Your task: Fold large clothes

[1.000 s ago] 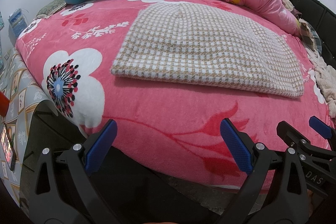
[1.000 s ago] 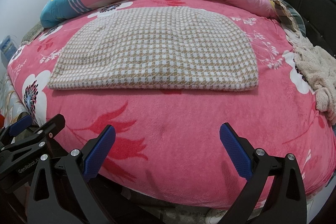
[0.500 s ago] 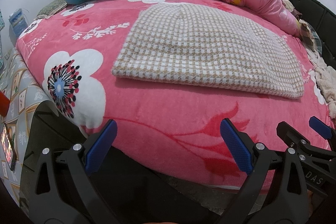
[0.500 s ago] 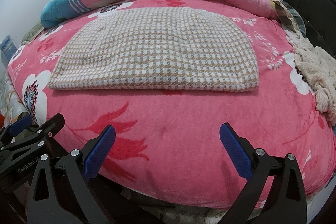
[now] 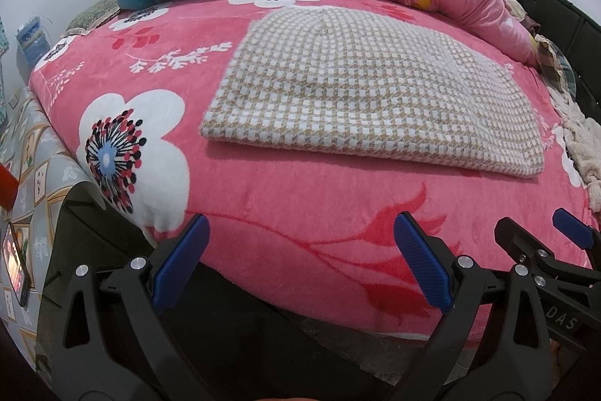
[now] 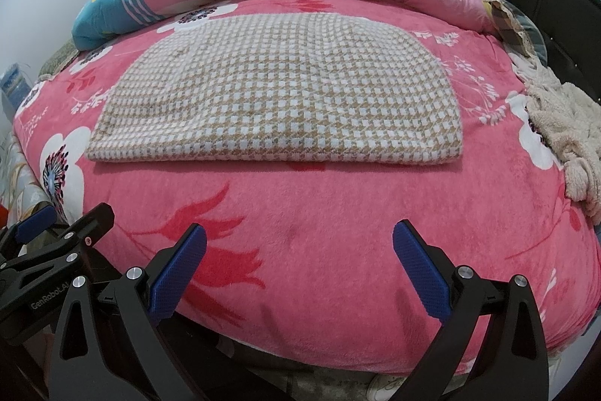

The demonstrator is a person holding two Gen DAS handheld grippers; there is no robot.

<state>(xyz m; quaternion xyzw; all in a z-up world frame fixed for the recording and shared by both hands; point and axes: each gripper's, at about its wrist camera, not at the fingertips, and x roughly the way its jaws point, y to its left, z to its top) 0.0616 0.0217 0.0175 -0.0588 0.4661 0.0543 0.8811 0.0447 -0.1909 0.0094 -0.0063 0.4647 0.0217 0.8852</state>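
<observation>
Folded beige-and-white houndstooth knit garment (image 6: 278, 108) is lying flat on pink floral fleece blanket (image 6: 338, 232); left gripper (image 5: 300, 262) and right gripper (image 6: 300, 262) are hovering near, jaws spread wide, empty.

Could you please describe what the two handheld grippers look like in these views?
Both the left gripper and the right gripper have black triangular-cutout frames, silver round bolts and textured blue finger pads. One side bears white lettering, partly readable as "GenRobot".
</observation>
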